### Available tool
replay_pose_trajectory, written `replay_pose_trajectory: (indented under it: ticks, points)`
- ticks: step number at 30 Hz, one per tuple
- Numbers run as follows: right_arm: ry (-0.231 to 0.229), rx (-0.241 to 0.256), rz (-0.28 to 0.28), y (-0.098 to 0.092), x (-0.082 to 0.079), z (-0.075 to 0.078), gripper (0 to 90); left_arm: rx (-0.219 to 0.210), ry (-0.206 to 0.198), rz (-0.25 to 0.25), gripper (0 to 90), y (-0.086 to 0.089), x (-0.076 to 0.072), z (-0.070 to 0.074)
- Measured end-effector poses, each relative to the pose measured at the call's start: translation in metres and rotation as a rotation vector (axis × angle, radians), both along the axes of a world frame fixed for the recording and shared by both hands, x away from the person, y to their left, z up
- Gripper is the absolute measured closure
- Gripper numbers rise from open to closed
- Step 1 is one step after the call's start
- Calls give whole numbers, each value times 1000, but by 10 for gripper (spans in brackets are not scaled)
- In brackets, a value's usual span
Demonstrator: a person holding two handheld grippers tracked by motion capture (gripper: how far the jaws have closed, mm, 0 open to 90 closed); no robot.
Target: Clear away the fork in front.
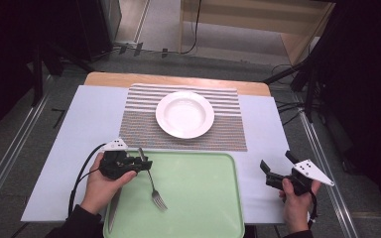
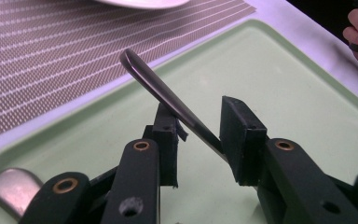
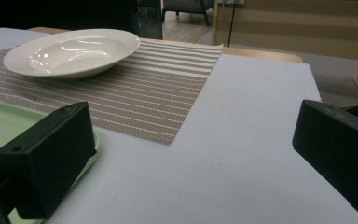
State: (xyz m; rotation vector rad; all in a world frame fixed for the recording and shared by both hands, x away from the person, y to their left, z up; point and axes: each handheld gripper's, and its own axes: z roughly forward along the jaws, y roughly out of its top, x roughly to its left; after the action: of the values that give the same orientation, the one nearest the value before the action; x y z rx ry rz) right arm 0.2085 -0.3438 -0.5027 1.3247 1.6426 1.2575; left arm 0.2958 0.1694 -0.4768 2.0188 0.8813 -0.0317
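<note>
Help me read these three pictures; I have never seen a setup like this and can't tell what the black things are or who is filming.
No robot here: a person sits at a table holding a two-jaw tool in each hand. One camera looks down from above; the other two ride on the tools and look along their black jaws.

From above, the left tool is at the near left corner of a green tray, with its jaws around the handle of a fork, though a small gap still shows beside the handle. A knife lies at the tray's left edge. The right tool is open, holding nothing, over the pale table cover. Beyond the tray, a white plate sits on a striped placemat.
</note>
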Motion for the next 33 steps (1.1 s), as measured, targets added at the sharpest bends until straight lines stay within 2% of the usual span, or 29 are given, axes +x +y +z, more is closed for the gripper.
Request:
replay_pose_trajectory:
  ticks: [17,25,29,33]
  points:
    - [9,-8,12,-1,2,-3,0,50,41,19,628,1,3,-7]
    - [11,-11,12,0,2,-3,0,111,46,27,599,-1,3,-8]
    - [13,-11,13,0,2,-3,0,139,65,32,592,-2,2,-10]
    - [11,-11,14,-1,2,-3,0,166,58,39,593,0,2,-9]
